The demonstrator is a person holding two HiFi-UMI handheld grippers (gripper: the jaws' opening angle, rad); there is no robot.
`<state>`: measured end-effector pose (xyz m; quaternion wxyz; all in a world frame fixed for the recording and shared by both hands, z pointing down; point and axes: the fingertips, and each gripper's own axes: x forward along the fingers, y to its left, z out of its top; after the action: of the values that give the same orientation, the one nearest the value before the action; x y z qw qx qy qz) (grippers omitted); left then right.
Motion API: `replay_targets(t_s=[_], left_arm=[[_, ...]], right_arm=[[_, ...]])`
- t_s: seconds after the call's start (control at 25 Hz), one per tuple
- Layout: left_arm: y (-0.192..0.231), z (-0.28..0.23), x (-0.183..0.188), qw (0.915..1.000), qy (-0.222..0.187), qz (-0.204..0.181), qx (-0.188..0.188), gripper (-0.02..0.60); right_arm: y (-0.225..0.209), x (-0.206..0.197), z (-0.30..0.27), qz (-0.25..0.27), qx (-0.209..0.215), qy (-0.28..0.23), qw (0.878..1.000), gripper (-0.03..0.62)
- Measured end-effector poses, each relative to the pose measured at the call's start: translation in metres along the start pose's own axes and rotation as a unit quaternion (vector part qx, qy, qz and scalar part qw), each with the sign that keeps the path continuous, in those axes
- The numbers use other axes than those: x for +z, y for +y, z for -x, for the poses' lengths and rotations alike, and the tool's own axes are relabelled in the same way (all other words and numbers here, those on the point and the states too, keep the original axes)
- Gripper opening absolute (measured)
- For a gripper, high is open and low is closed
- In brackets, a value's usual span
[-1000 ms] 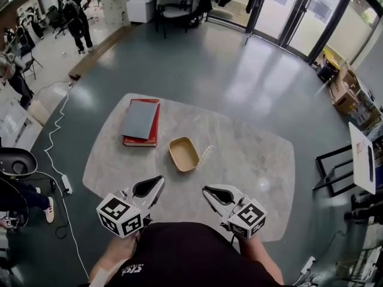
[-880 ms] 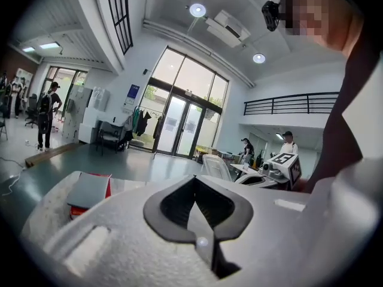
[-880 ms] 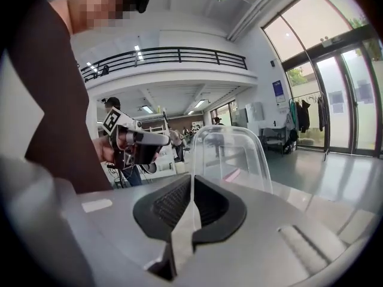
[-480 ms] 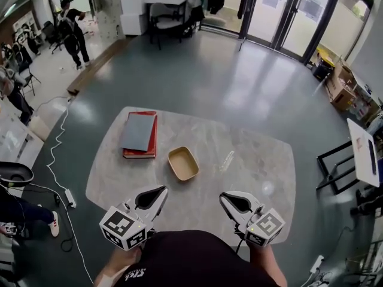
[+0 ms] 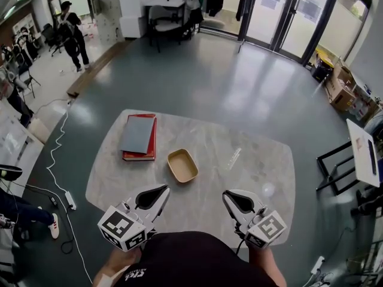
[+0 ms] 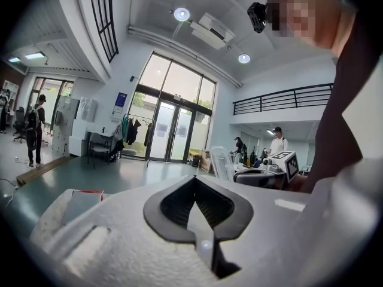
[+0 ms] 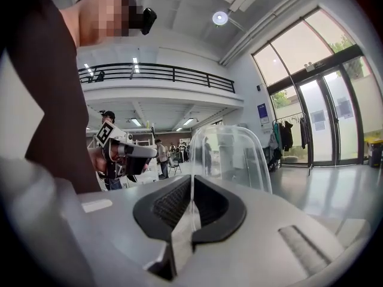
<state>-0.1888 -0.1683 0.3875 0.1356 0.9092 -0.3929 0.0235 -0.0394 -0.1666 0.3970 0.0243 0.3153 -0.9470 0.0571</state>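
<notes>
The right gripper [image 5: 231, 195] has swung out to the person's right since a second ago, and the clear plastic lid [image 7: 231, 158] pinched edge-on between its jaws has gone with it: its far edge, which was just beside the tan tray [image 5: 172, 158], now shows as a pale streak well apart from the tray over bare tabletop. The left gripper [image 5: 157, 191] has hardly shifted; it hangs low over the near edge of the table [image 5: 197, 127] with its jaws drawn together and nothing between them. The tray has stayed in the middle of the table, empty, with its long side running away from the person. Left of it and a little farther back lies a grey book [image 5: 137, 133] on top of a red book [image 5: 139, 155], both flat and apart from the tray. From the left gripper view the lid stands upright off to the right, in front of the other gripper. Beyond the table there is open grey floor, a chair [image 5: 161, 14] near the glass doors, people standing at the far left, and a white cable [image 5: 57, 154] trailing along the floor left of the table. Nothing lies between the grippers and the tray.
</notes>
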Motion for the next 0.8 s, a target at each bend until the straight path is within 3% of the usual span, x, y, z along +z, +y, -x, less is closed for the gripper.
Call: replay_targets(t_s=[0.16,0.8], left_arm=[[0.001,0.000,-0.004,1.0000,0.003,0.004,0.003,0.005],[0.000,-0.004,-0.004,0.9999,0.009,0.011,0.003,0.005]], right_arm=[[-0.006,-0.014,0.002,-0.003,-0.007,0.030,1.000,0.017],[-0.007,-0.023,-0.002,-0.024,-0.009,0.038,0.999,0.015]])
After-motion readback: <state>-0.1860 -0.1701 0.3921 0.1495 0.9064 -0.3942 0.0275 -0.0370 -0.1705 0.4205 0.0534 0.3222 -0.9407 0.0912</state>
